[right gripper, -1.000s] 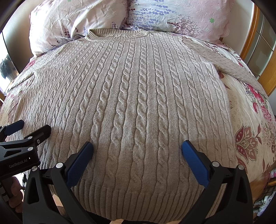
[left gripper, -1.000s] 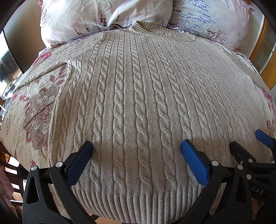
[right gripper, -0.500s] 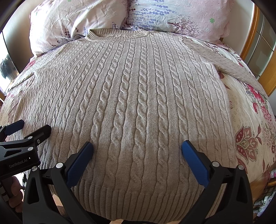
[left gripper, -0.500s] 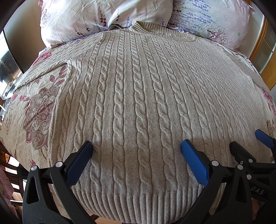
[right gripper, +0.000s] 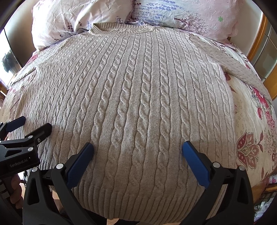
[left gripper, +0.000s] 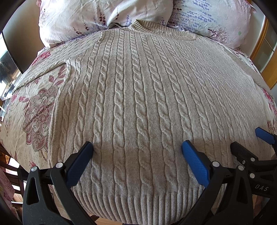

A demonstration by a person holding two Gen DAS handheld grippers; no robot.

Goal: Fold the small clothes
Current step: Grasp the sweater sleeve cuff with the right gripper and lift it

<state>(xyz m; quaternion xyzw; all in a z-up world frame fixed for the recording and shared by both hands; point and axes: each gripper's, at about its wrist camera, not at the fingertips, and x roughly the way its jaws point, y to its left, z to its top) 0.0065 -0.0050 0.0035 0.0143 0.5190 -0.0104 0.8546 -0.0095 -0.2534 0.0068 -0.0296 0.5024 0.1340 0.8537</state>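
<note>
Cable-knit sweater (left gripper: 138, 103) lies flat & face-up on the floral bedspread (left gripper: 36, 110), collar at the pillows (left gripper: 103, 15), ribbed hem (left gripper: 138, 204) nearest both tools, sleeves spread out to either side. Left gripper (left gripper: 137, 150) & right gripper (right gripper: 138, 150) both hover over the hem end, jaws wide, holding nothing. Likely 1st step: grab a hem corner w/ each. Pinch both knit layers, not just the top, lift evenly to avoid stretching.

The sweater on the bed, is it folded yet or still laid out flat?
Spread flat. The sweater lies open on the bed, collar by the pillows, both sleeves out sideways, hem unfolded.
</note>
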